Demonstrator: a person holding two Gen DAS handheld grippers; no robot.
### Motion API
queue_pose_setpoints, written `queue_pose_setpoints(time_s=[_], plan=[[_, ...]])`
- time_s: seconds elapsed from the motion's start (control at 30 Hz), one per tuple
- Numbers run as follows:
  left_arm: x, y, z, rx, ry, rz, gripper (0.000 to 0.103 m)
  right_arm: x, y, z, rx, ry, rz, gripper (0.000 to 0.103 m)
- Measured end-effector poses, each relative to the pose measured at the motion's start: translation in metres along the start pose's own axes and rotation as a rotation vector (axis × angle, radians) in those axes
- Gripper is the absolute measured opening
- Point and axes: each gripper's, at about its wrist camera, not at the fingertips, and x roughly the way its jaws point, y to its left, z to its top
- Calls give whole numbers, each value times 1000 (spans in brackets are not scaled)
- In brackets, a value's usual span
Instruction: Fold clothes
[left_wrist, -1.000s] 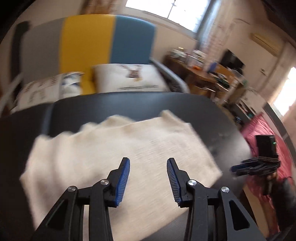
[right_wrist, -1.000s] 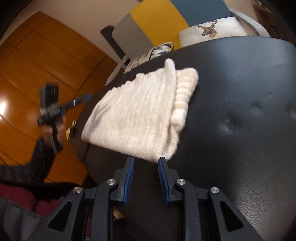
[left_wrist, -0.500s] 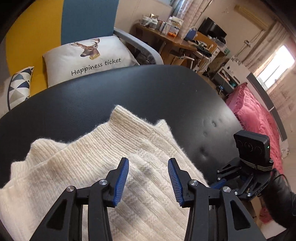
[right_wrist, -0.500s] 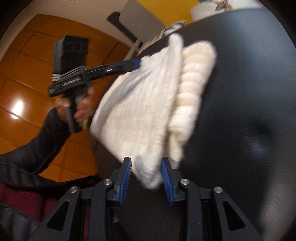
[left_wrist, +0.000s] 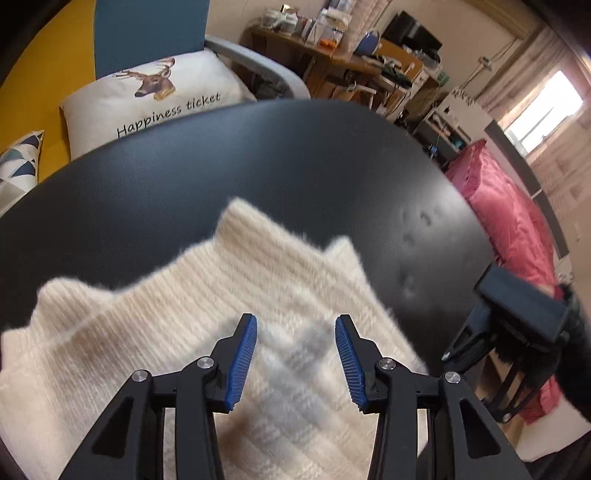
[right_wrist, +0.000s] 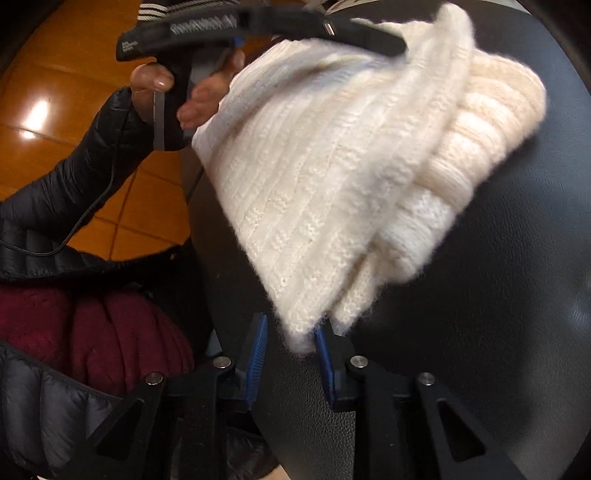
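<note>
One folded cream sweater (right_wrist: 351, 177) on black table (right_wrist: 498, 332)

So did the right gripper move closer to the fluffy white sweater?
Yes. The right gripper came up to the sweater corner on the black table; its jaws are closing.

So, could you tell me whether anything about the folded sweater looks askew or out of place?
Slightly. The cream sweater is folded unevenly: its layers are staggered, with a ribbed part sticking out to one side, and one corner hangs past the edge of the black table. Nothing looks damaged.
</note>
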Motion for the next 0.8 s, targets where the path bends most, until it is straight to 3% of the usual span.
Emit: queue_pose_setpoints(time_s=[0.13, 0.3, 0.43, 0.57, 0.63, 0.73, 0.8], plan=[[6, -5, 18, 17, -15, -21, 45, 0, -1, -5, 41, -46, 12, 25], [44, 1, 29, -6, 71, 14, 45, 3, 7, -6, 69, -68, -14, 25], [39, 2, 31, -51, 48, 9, 45, 3, 16, -4, 88, -87, -73, 27], [-22, 14, 16, -108, -82, 18, 47, -7, 29, -6, 90, -125, -227, 33], [-61, 27, -6, -165, -150, 67, 50, -24, 37, -8, 115, -188, -321, 33], [-124, 50, -66, -249, -246, 133, 50, -52, 54, -8, 131, -331, -402, 33], [-165, 71, -111, -314, -300, 187, 53, -70, 62, -4, 129, -420, -410, 33]])
